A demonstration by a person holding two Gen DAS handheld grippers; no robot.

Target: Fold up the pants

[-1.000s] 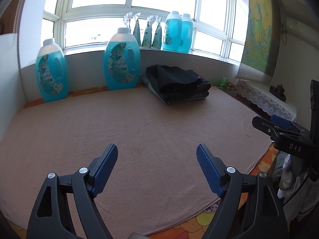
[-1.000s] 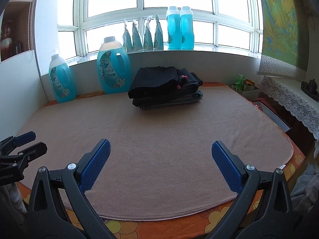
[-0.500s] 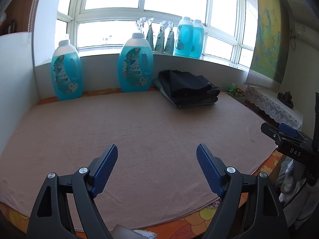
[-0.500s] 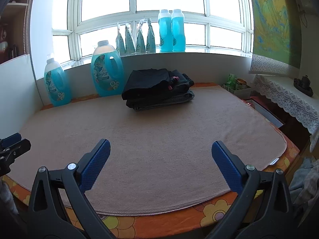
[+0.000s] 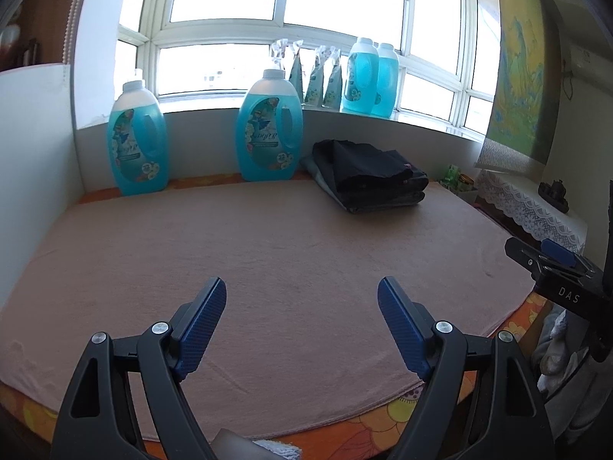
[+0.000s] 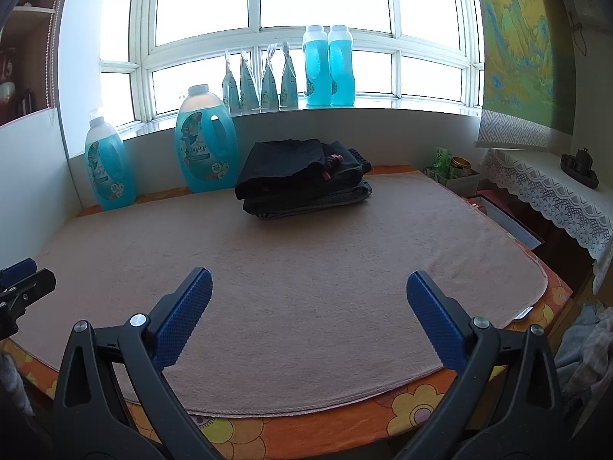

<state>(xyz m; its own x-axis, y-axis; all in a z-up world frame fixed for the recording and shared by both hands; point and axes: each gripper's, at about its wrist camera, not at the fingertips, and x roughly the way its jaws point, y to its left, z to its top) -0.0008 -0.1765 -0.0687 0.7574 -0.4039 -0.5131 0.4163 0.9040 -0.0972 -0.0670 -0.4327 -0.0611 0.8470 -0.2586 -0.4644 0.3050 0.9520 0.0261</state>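
Both hand-held grippers, left (image 5: 302, 299) and right (image 6: 308, 291), are wide open and empty, and the folded pants (image 6: 302, 178) lie far ahead at the tabletop's (image 6: 306, 268) back, maybe nearer the right one.

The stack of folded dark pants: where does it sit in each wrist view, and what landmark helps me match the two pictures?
Left wrist: the stack of folded dark pants lies right of centre, at the far edge of the tan mat.
Right wrist: the stack lies near centre, at the mat's far edge.
Shared landmark: the large blue detergent jug stands just left of the stack in both.
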